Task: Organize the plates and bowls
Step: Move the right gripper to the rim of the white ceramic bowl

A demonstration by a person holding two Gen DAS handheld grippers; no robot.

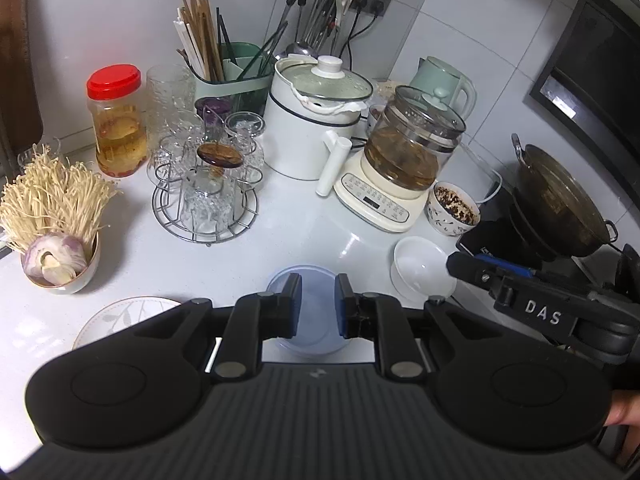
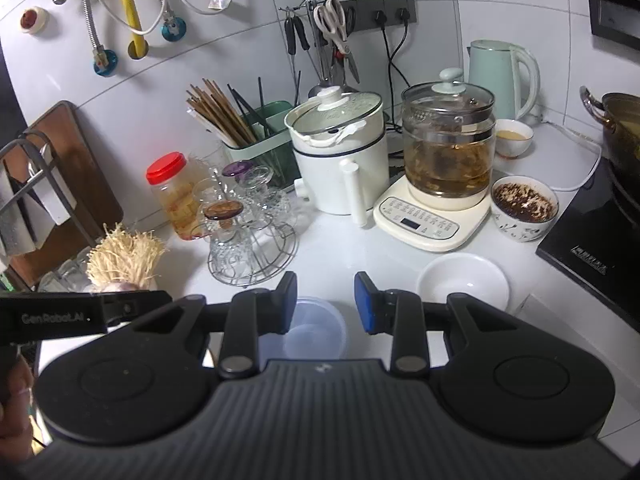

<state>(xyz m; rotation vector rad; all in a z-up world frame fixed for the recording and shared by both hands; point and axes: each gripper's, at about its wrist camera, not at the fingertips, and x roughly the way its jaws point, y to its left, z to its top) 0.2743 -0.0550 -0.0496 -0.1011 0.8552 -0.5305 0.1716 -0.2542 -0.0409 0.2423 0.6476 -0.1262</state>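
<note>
My left gripper [image 1: 318,285] hovers open over a translucent blue bowl [image 1: 312,344] on the white counter, with nothing between its pads. To the right of it sits an empty white bowl [image 1: 420,268], and one of the right gripper's fingers [image 1: 466,265] reaches in just beside it. A leaf-patterned plate [image 1: 120,318] lies at the lower left. My right gripper [image 2: 326,285] is open and empty too, above the blue bowl [image 2: 316,332], with the white bowl [image 2: 464,284] to its right. The left gripper's arm [image 2: 80,314] crosses the left edge.
A patterned bowl of dark food [image 2: 524,208], a glass kettle on its base [image 2: 436,216], a white pot [image 2: 340,160], a wire rack of glasses [image 1: 204,196] and a red-lidded jar [image 1: 116,120] stand behind. A bowl of enoki mushrooms [image 1: 60,268] sits left. A cooktop [image 2: 592,264] is at the right.
</note>
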